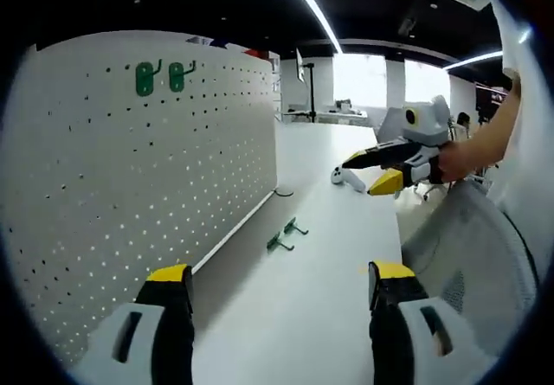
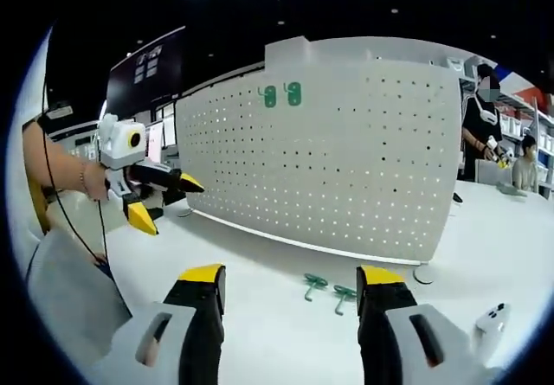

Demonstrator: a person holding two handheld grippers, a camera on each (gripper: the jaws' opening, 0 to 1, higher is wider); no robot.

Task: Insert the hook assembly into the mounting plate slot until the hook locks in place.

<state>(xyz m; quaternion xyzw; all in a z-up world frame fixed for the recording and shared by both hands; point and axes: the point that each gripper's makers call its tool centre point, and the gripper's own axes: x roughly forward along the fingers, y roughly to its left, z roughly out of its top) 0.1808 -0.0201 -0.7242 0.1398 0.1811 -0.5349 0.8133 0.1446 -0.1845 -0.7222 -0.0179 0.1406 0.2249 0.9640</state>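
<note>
- Two green hooks (image 1: 286, 234) lie loose on the white table (image 1: 329, 281), centre of the left gripper view, just in front of the pegboard's lower edge; in the right gripper view you see the same pair (image 2: 329, 288) low in the frame, between your right jaws.
- Two more green hooks (image 1: 162, 76) already hang side by side on the white pegboard (image 1: 138, 195), upper left of the left gripper view; in the right gripper view they sit near the board's top edge (image 2: 280, 95).
- Your left gripper (image 1: 281, 294) rises from the bottom of its own view, jaws spread wide, nothing between them. It also shows at the left of the right gripper view (image 2: 164, 199), held in your hand (image 2: 93, 182), tips apart and empty.
- Your right gripper (image 2: 290, 294) likewise stands wide apart and empty in its own view; at the right of the left gripper view it appears (image 1: 370, 176) above the table, jaws parted.
- A white controller (image 1: 348, 177) lies on the table just beside that gripper's tips; it also shows at the lower right of the right gripper view (image 2: 490, 320).
- People stand at the far right of the right gripper view (image 2: 480, 125).
</note>
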